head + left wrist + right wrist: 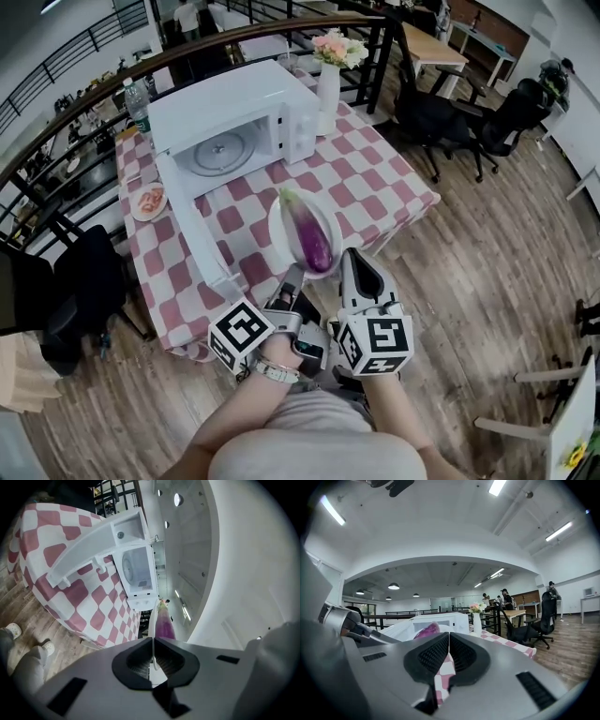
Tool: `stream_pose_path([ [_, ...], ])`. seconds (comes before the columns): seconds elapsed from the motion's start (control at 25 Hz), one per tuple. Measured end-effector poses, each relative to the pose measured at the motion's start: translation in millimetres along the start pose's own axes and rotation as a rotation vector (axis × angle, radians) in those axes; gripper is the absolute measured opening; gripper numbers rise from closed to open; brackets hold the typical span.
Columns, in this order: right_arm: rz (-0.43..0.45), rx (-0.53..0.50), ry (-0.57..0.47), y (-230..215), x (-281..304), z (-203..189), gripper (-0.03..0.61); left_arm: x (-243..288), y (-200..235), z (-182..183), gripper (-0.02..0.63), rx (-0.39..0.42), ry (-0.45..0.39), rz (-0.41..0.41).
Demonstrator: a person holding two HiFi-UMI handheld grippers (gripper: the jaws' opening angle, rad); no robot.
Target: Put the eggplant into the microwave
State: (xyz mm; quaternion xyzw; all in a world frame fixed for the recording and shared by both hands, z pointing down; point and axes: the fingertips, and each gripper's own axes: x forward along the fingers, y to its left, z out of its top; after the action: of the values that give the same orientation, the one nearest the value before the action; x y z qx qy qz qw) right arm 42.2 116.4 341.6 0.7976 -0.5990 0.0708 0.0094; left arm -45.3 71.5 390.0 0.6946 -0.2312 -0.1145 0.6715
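A purple eggplant (312,237) lies on a white plate (281,225) held in the air over the table's near edge. My left gripper (292,279) is shut on the plate's near rim; in the left gripper view the thin rim (152,620) runs between the closed jaws, with the eggplant (165,623) beyond it. My right gripper (350,261) is beside the plate on its right, shut with nothing between its jaws (449,637). The white microwave (234,127) stands at the table's far side, its door (192,220) swung wide open toward me and its glass turntable (217,153) bare.
The table has a pink-and-white checked cloth (375,164). A white vase of flowers (330,80) stands right of the microwave, a water bottle (138,101) behind it, and a small plate of food (148,202) left of the door. A dark chair (84,281) is at the left and office chairs (441,122) at the right.
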Motion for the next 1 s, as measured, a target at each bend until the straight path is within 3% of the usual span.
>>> stream_pose_path([
  [0.4,0.135,-0.037,0.029,-29,65,5,0.026,61,-1,24,0.014,-0.014,-0.135,0.016],
  [1.0,0.396,-0.068,0.066,-57,150,7,0.026,118,4,58,0.014,-0.071,-0.419,0.051],
])
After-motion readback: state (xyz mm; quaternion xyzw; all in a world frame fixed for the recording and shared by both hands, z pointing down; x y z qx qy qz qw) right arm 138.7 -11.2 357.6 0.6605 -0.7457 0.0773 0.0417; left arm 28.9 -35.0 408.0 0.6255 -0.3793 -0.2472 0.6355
